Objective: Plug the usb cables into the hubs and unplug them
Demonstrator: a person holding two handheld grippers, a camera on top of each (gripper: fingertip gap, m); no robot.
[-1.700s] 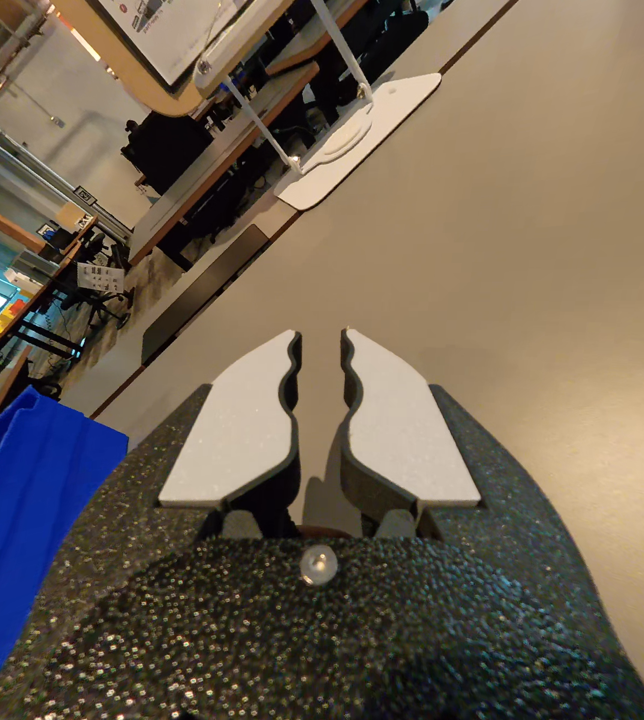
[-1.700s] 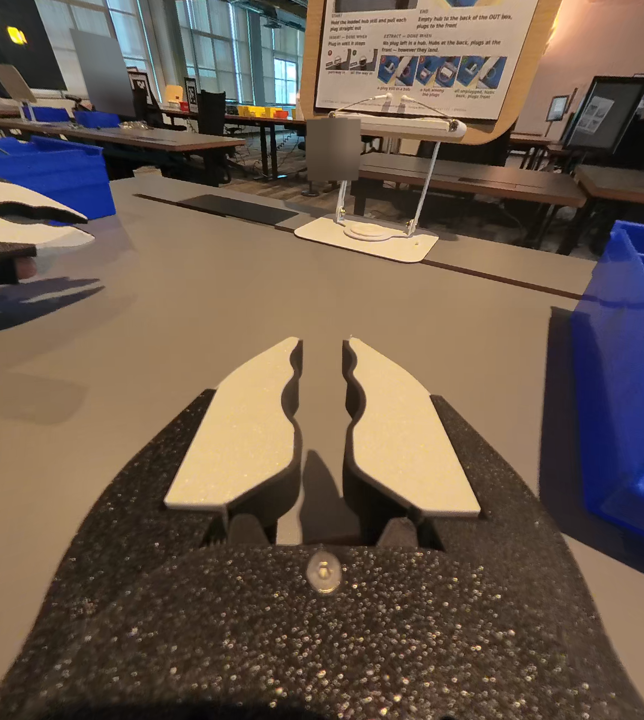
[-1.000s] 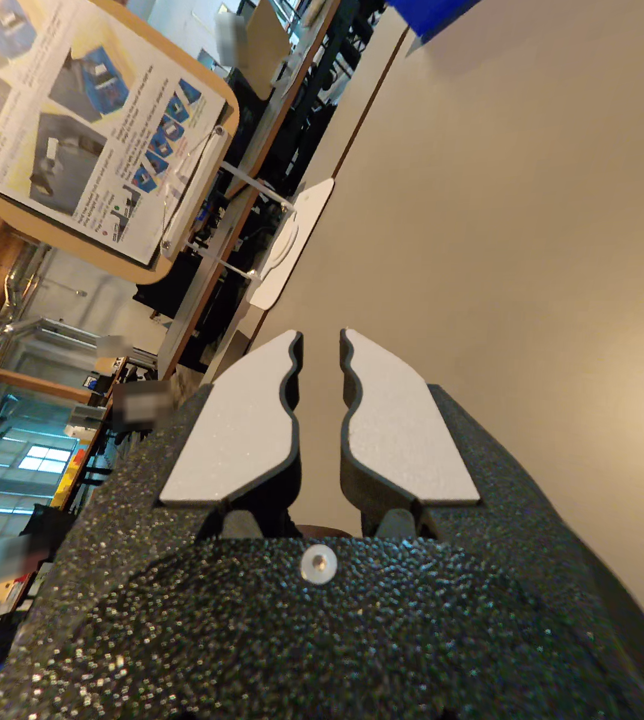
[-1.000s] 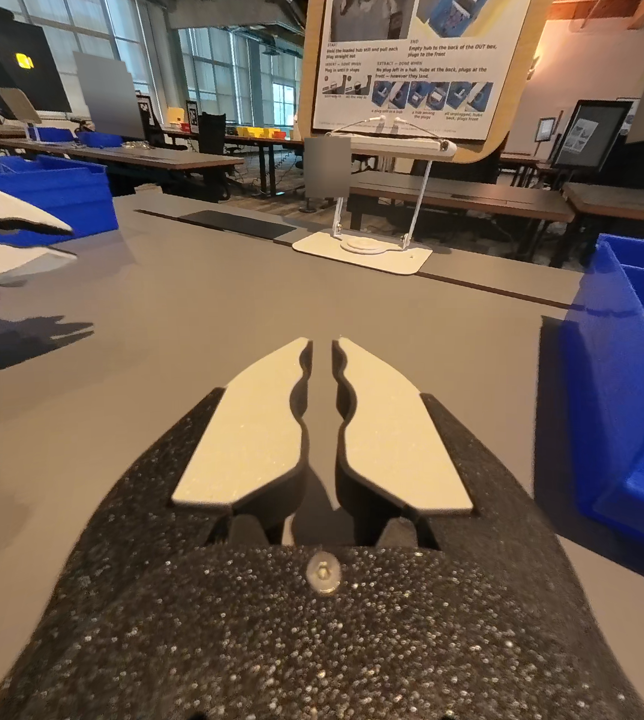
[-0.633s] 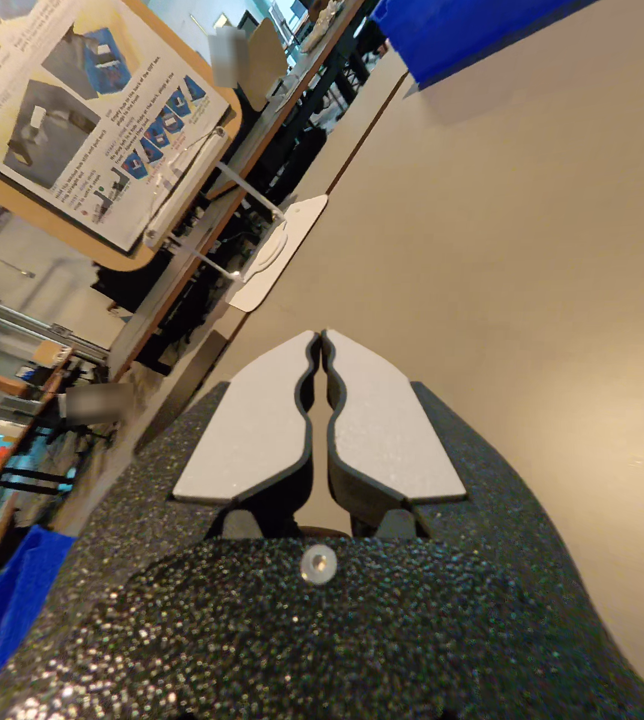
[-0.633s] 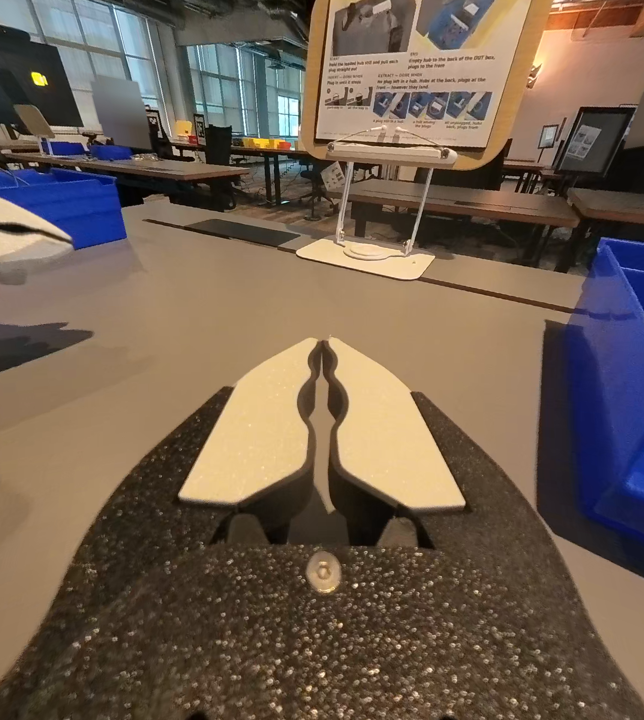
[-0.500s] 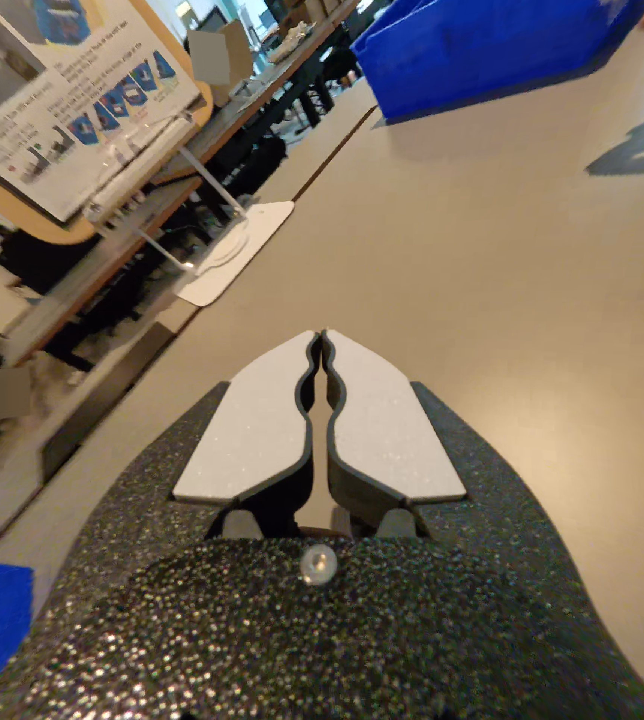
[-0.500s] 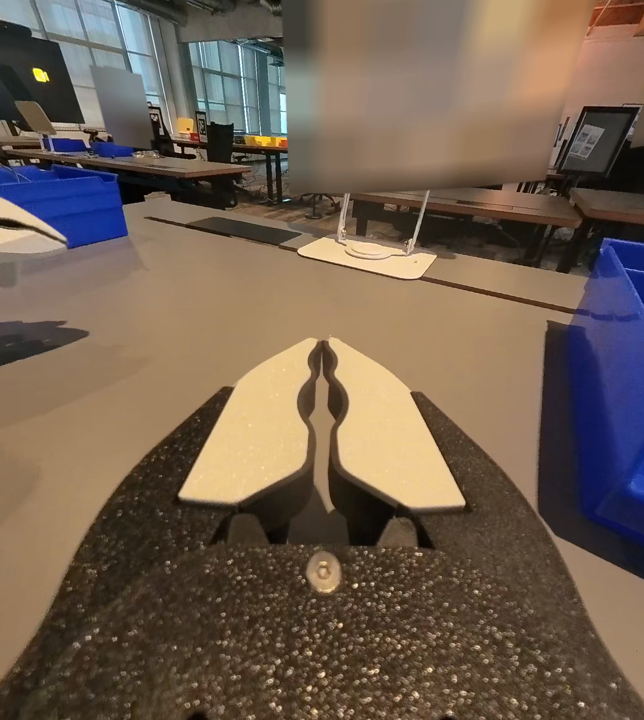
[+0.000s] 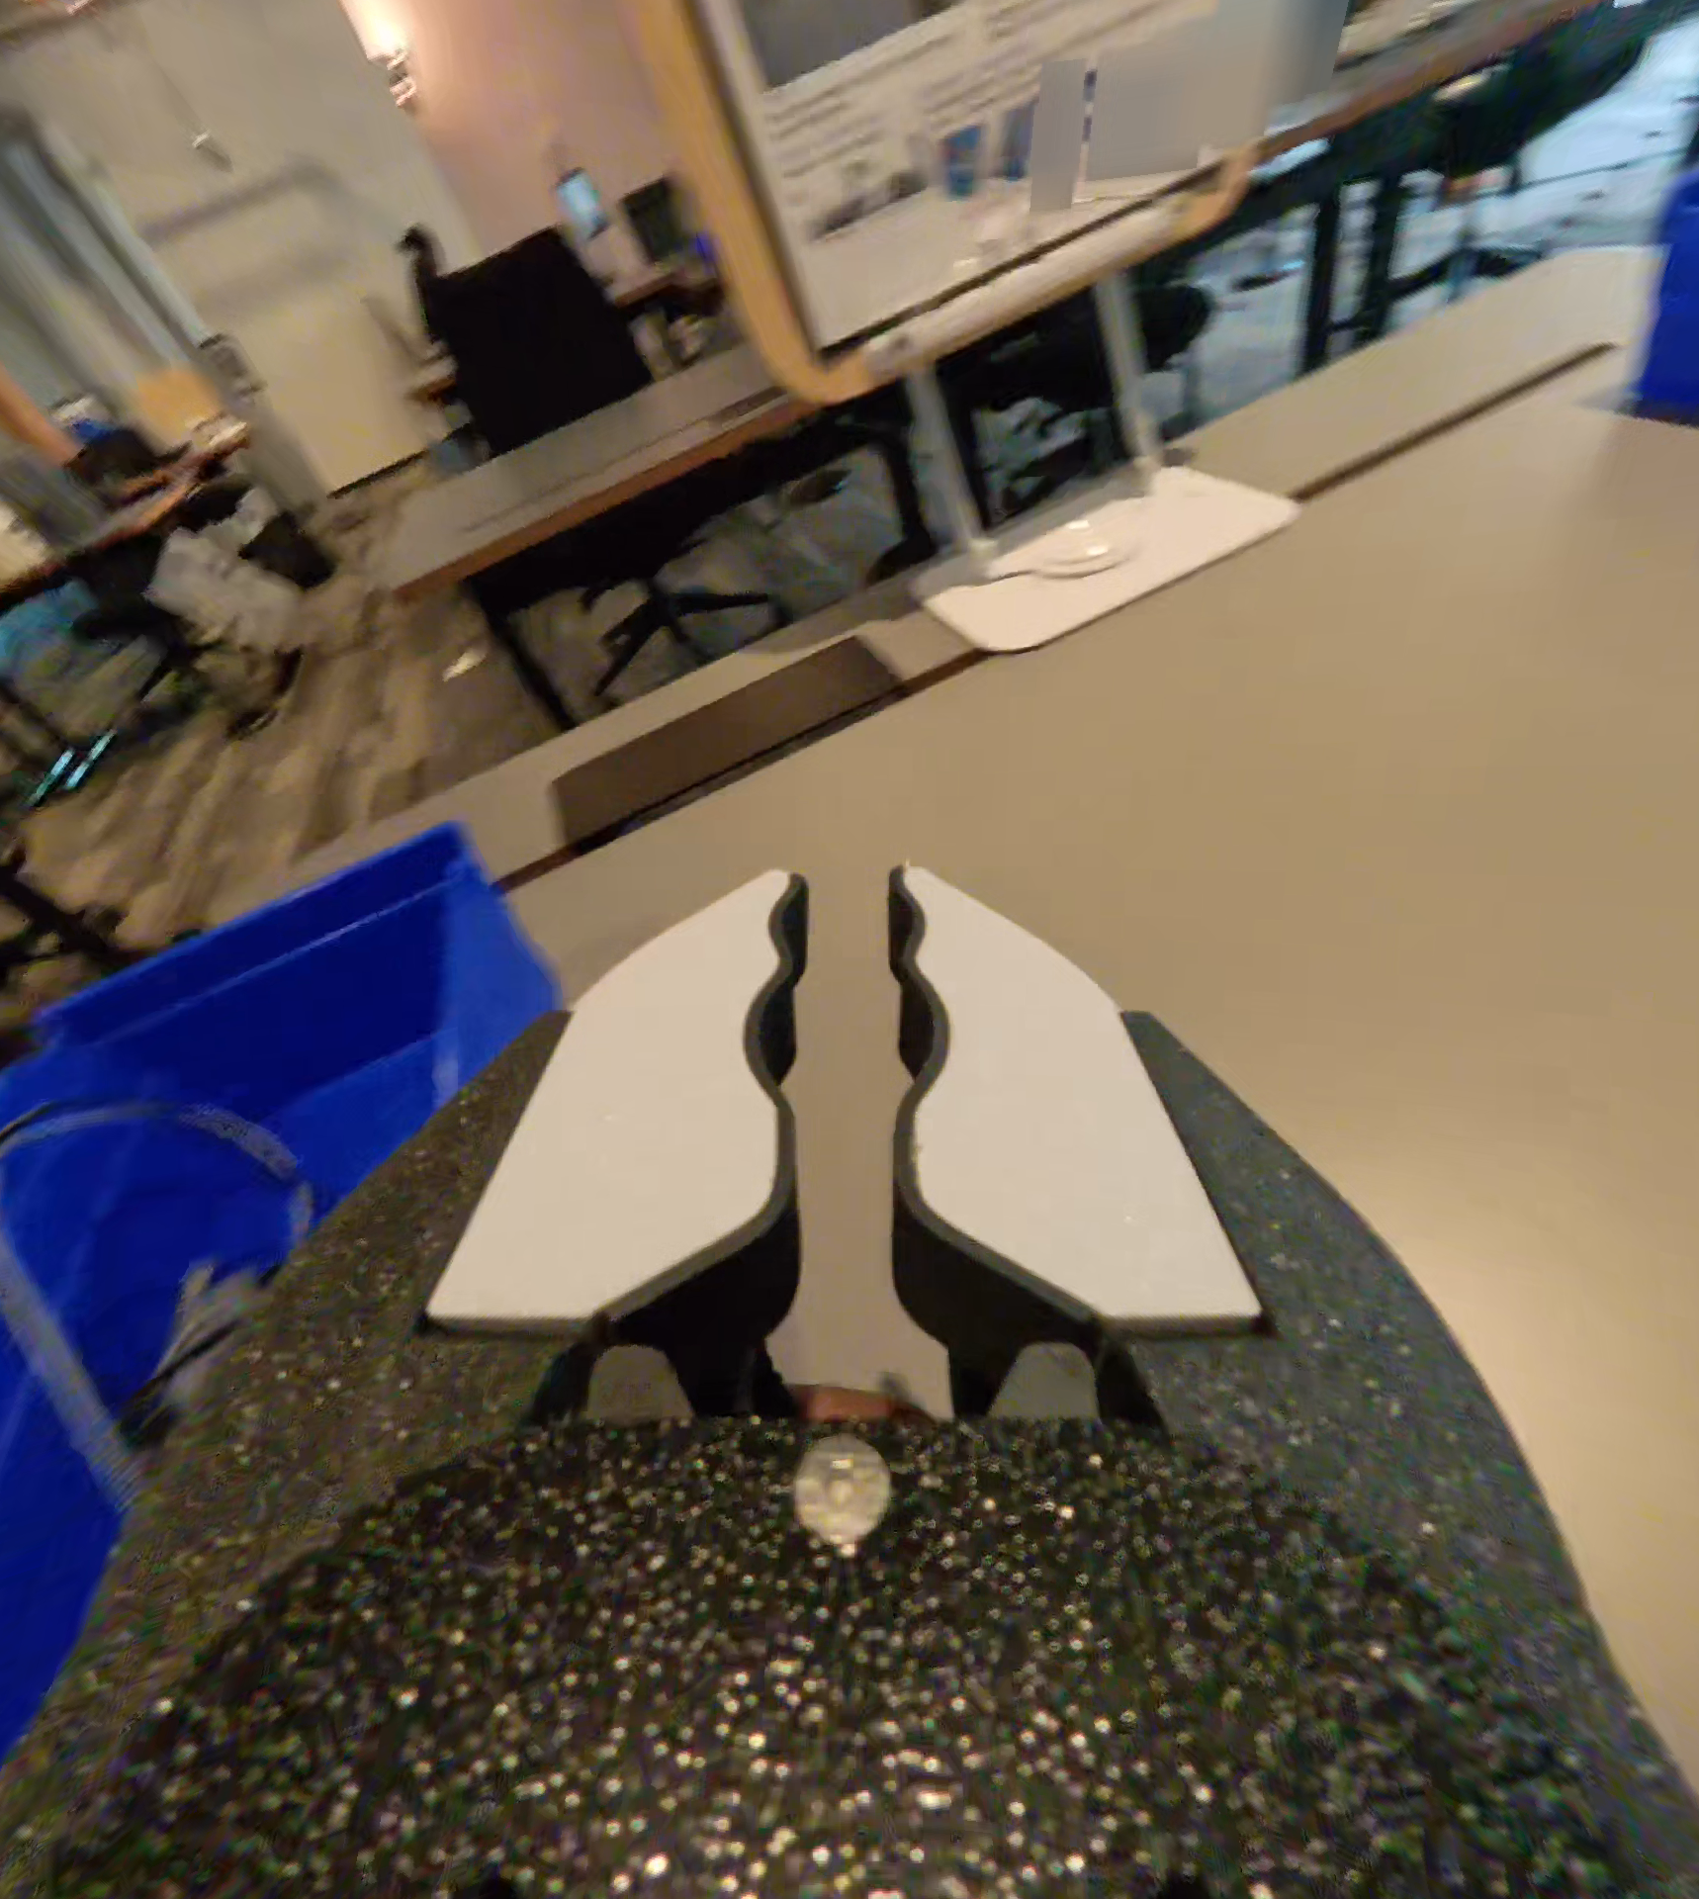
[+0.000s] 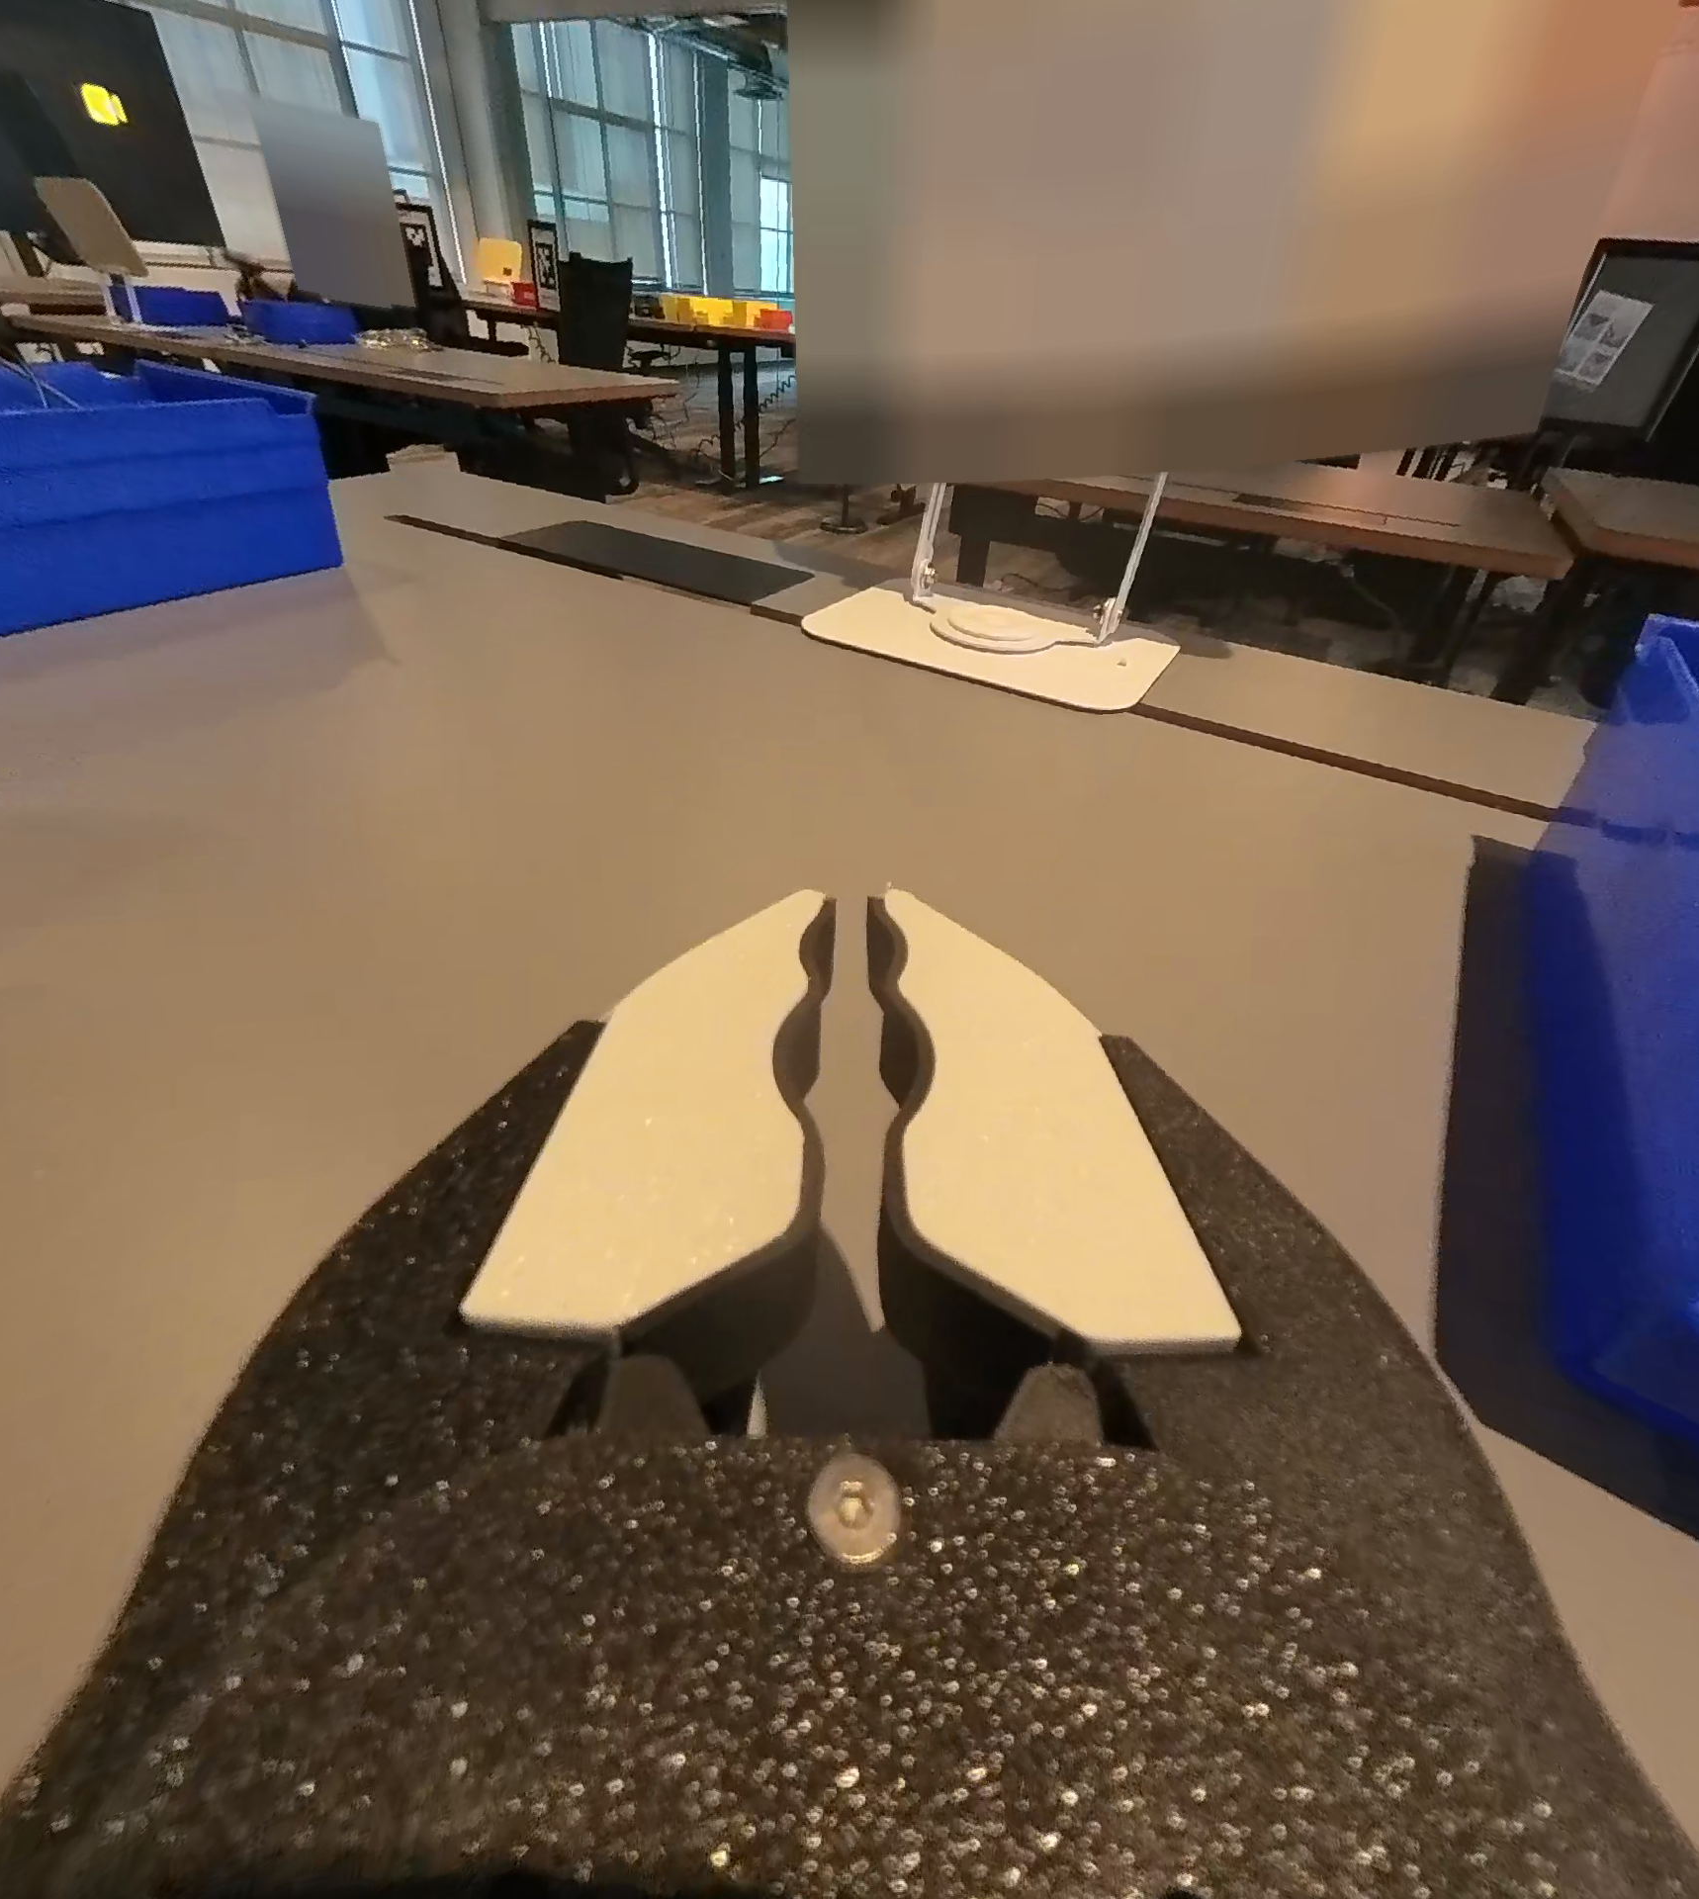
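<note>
My left gripper is open and empty, above the grey table next to a blue bin at its left. A grey cable loop lies in that bin; its plug end is blurred. No hub shows. My right gripper holds nothing; its fingertips stand a narrow gap apart over the table. The same left bin shows far left in the right wrist view, and a second blue bin stands close on the right.
A white sign stand sits at the table's far edge, and also shows in the left wrist view. A black mat lies left of it. Other desks and chairs stand beyond the table. The grippers' ends are close to 45 cm from one another.
Both grippers closed to touching half a second ago and have parted again, the left wider. The left gripper has swung from pointing right to facing the sign stand, left bin beside it.
</note>
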